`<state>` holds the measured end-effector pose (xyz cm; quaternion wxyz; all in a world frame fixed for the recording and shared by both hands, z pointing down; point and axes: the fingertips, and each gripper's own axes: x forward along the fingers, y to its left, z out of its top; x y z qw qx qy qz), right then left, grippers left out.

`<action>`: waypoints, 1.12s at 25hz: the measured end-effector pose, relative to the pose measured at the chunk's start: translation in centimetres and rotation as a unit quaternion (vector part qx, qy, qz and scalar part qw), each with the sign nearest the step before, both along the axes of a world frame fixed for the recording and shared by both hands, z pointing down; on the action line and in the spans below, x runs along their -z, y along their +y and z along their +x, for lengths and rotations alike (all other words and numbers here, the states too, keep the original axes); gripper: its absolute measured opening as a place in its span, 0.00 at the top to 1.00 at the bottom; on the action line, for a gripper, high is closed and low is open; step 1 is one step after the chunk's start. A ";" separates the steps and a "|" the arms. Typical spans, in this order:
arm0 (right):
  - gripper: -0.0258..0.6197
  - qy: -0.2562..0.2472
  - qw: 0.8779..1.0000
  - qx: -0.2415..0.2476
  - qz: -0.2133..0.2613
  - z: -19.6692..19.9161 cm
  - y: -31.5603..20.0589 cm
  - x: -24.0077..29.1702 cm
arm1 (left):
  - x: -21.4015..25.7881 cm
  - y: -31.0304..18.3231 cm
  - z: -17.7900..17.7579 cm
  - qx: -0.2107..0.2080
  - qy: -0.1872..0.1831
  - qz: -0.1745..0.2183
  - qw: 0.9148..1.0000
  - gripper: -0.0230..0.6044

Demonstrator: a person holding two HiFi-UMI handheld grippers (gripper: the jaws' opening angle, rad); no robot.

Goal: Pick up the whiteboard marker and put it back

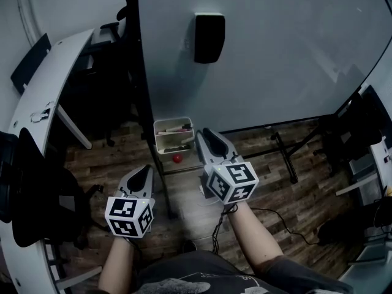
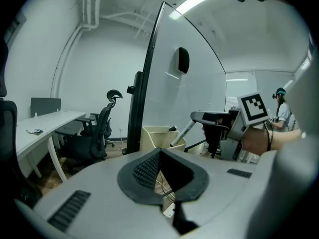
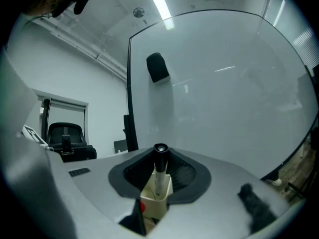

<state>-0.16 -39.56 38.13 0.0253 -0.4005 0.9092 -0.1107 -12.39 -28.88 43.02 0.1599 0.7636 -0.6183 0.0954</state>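
Note:
My right gripper (image 1: pixel 207 135) is shut on a white whiteboard marker (image 3: pixel 159 177) with a black cap, which points down into a cream tray bin (image 1: pixel 173 135) at the foot of the whiteboard. In the left gripper view the marker (image 2: pixel 180 134) slants from the right gripper (image 2: pixel 214 118) toward the bin (image 2: pixel 157 136). Other markers lie in the bin. My left gripper (image 1: pixel 146 171) hangs lower left of the bin, its jaws together with nothing between them.
The big whiteboard (image 1: pixel 275 54) carries a black eraser (image 1: pixel 209 37). Its stand legs (image 1: pixel 285 155) cross the wood floor. A small red object (image 1: pixel 177 158) lies under the bin. A white desk (image 1: pixel 43 103) and office chairs (image 2: pixel 94 133) stand at the left.

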 end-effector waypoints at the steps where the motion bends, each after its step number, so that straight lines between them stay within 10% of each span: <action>1: 0.82 0.001 1.000 0.002 -0.004 -0.1 -0.1 -0.4 | -0.2 -0.2 0.0 0.002 0.000 -0.002 1.000 0.94; 28: 0.82 0.030 0.999 0.008 -0.008 -0.2 0.8 -2.7 | -0.2 1.1 0.8 -0.004 0.000 -0.001 1.000 0.94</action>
